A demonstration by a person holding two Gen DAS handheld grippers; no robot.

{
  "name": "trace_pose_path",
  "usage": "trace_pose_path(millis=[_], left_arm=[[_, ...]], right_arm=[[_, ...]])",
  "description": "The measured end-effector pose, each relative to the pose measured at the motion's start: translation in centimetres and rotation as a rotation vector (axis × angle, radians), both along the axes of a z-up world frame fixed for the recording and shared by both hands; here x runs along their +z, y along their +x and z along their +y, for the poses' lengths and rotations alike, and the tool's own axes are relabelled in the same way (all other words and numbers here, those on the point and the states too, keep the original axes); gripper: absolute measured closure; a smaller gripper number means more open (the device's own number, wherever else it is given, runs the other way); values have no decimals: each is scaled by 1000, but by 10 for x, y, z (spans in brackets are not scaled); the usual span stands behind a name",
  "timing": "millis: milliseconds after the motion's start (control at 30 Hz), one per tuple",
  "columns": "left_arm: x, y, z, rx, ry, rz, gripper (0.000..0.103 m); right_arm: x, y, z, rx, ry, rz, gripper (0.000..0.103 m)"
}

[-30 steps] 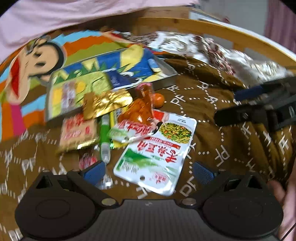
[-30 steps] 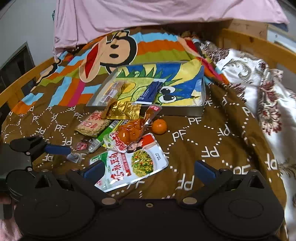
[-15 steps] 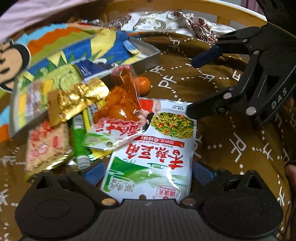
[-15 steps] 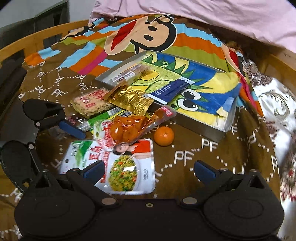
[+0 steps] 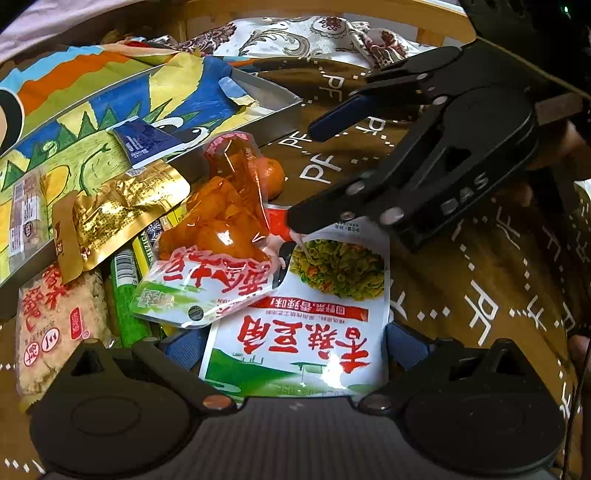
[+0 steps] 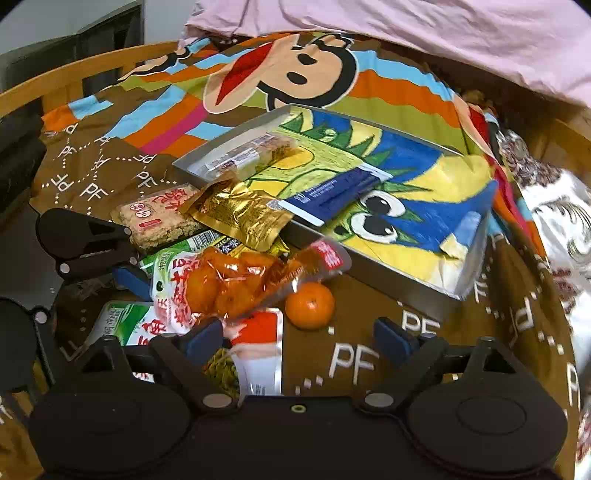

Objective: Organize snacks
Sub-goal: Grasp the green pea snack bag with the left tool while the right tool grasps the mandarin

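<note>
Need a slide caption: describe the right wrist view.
Right gripper open above snack pile, mandarin ahead, tray behind.

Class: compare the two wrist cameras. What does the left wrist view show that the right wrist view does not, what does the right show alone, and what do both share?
Only the left wrist view shows the large white pouch's full printed front and the right gripper from outside, its jaws open after just closing partway, with nothing pressed between the pads.

Only the right wrist view shows the pink cloth and the monkey's face on the blanket.

Both show the small orange, gold packet, orange bag and shallow box.
</note>
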State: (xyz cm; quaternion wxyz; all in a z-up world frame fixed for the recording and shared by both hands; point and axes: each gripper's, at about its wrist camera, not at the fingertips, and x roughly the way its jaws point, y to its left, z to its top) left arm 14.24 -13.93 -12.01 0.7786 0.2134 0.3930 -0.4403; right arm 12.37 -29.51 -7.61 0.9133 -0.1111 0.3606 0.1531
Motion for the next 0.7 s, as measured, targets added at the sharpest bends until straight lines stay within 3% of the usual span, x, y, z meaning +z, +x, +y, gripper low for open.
trace_pose_path(millis=[133,233,300,367,700], left_arm=[[1,-3,-2,13,12,-15,3],[1,-5,-3,35,19,-20,3],[1,-7,-4,45,23,-28,4],[1,-8,-4,52,25,-31,4],[8,-29,2,137,27,-14,21]], right_arm=[[-6,10,2,8,-2,0,29],[-13,17,2,4,-17,4,49],[-15,21,0,-1,-4,5,54],[-16,24,0,-18,3,7,67],[-6,9,5,-71,1,67,67]])
